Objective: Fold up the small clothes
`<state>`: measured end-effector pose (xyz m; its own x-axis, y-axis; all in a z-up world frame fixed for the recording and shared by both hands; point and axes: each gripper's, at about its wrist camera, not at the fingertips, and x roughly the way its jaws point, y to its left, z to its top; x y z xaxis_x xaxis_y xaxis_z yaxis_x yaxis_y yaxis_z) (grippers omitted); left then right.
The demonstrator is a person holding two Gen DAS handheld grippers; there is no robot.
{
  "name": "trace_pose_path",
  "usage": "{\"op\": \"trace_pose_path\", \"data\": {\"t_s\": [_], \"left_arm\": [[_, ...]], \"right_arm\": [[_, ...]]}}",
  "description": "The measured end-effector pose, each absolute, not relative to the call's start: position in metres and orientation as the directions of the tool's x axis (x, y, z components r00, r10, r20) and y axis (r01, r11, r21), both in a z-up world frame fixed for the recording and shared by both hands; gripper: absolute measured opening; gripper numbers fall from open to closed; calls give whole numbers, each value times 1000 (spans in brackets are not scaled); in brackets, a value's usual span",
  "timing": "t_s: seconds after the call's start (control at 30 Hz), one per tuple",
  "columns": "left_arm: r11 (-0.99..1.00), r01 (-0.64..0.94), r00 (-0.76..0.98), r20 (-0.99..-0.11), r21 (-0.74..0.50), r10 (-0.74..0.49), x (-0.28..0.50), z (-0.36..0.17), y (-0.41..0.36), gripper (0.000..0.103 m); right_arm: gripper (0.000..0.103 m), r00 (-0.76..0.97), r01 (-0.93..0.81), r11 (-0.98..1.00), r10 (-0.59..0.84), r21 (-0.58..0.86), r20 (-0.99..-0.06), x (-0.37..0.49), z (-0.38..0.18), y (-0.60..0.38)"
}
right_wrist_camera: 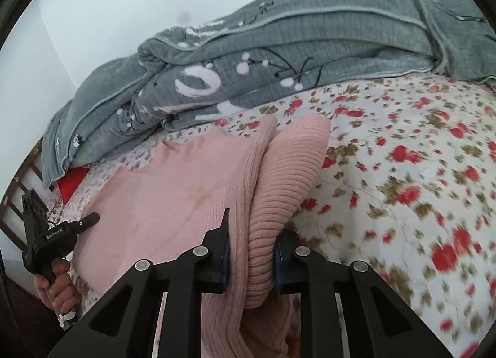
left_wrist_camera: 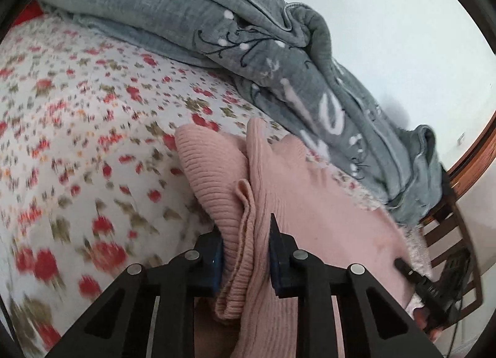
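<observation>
A pink ribbed knit garment (left_wrist_camera: 310,203) lies on a floral bed sheet (left_wrist_camera: 77,109). My left gripper (left_wrist_camera: 246,234) is shut on a bunched ribbed edge of it, with cloth hanging between the fingers. My right gripper (right_wrist_camera: 252,230) is shut on another ribbed edge of the same garment (right_wrist_camera: 186,190), which rises in a fold between its fingers. The right gripper also shows at the right edge of the left wrist view (left_wrist_camera: 403,265), and the left gripper at the left edge of the right wrist view (right_wrist_camera: 90,218), each against the pink cloth.
A grey blanket (left_wrist_camera: 217,26) with white and black patterns is heaped along the far side of the bed, also in the right wrist view (right_wrist_camera: 279,57). A wooden bed frame (left_wrist_camera: 449,234) and a white wall (left_wrist_camera: 387,16) lie beyond. The floral sheet (right_wrist_camera: 418,172) spreads beside the garment.
</observation>
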<state>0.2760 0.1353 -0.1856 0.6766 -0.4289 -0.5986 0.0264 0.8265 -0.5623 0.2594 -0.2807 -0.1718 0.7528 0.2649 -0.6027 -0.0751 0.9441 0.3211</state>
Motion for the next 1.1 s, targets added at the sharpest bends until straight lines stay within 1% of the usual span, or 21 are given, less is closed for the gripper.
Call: {"op": "trace_pose_path", "data": {"t_s": [0.17,0.3,0.37,0.47,0.57,0.63,0.7,0.77,0.83,0.9,1.0,1.03,1.1], "left_arm": [[861,88,682,-600,-500,-418,235,-172,104,22],[846,115,677,-582,-521,-451,191,-171,93,22],[828,125,667,-572,-547,-478,165,-175,87,22],[820,152,645,-573,-552,-506,138,-177,76,22],[836,159,657,-576,-524,-486,120,-175,70,24],[852,140,672,-584,-504,-455,117,-174,71,26],[859,115,669,-600,-500,-439,122,-173,73,29],[864,97,668,-611,-493,-424,127,-171,79,31],[879,81,682,-617,-469,-392,130,-168,82,38],[891,71,696,-618,-449,-366,133,-165,87,47],[891,71,692,-621,-449,-368,140,-161,96,49],[887,75,690,-619,-455,-376,143,-160,98,50],[876,91,686,-608,-473,-400,149,-160,100,55]], "right_arm": [[20,778,-55,950,234,308,-583,222,-160,-291],[20,792,-26,941,226,338,-567,176,-159,-310],[20,785,-10,942,216,336,-581,147,-162,-322],[20,776,-2,943,211,333,-594,107,-164,-338],[21,775,-1,948,201,317,-599,81,-162,-346],[22,770,0,950,198,311,-607,81,-165,-346],[24,766,16,950,190,313,-614,89,-171,-346],[28,764,61,950,152,305,-627,101,-180,-347],[34,743,95,949,133,300,-656,114,-190,-350],[34,730,102,948,134,300,-671,119,-195,-353],[37,743,105,952,117,287,-659,110,-186,-356],[41,752,113,953,102,281,-651,107,-181,-357],[42,788,117,954,79,274,-610,103,-165,-359]]}}
